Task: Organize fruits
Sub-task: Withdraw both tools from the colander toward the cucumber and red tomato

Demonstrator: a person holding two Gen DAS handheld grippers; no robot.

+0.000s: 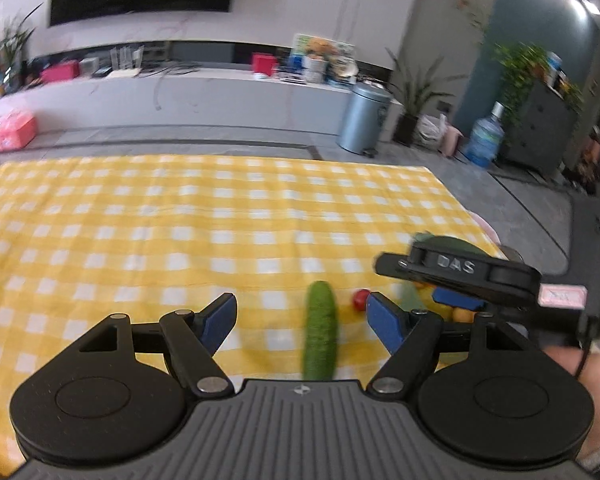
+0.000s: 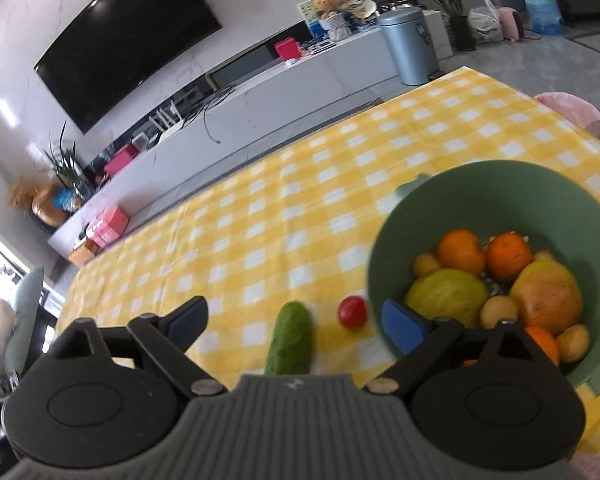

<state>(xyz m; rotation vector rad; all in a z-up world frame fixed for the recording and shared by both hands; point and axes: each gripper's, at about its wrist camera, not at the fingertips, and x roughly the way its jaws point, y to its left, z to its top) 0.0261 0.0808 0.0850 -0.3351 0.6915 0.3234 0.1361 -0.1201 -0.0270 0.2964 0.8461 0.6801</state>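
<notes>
Cucumber [image 1: 320, 332] lies closest to you, flat on the yellow checked table [image 1: 140, 220], lined up between your left tongs [image 1: 302, 320], whose fingers stand wide apart around nothing. Your right tongs [image 2: 296, 322] are spread just as wide and empty, with the same cucumber between them. If you reach with both tongs at once, they may collide or knock it sideways. Just beyond sits a small red tomato [image 2: 352, 311], round and likely to roll if nudged; a careless squeeze could crush it. Farther right, the green bowl [image 2: 440, 200] is already piled with oranges [image 2: 460, 251] and other fruit, so anything you drop on top may spill out
</notes>
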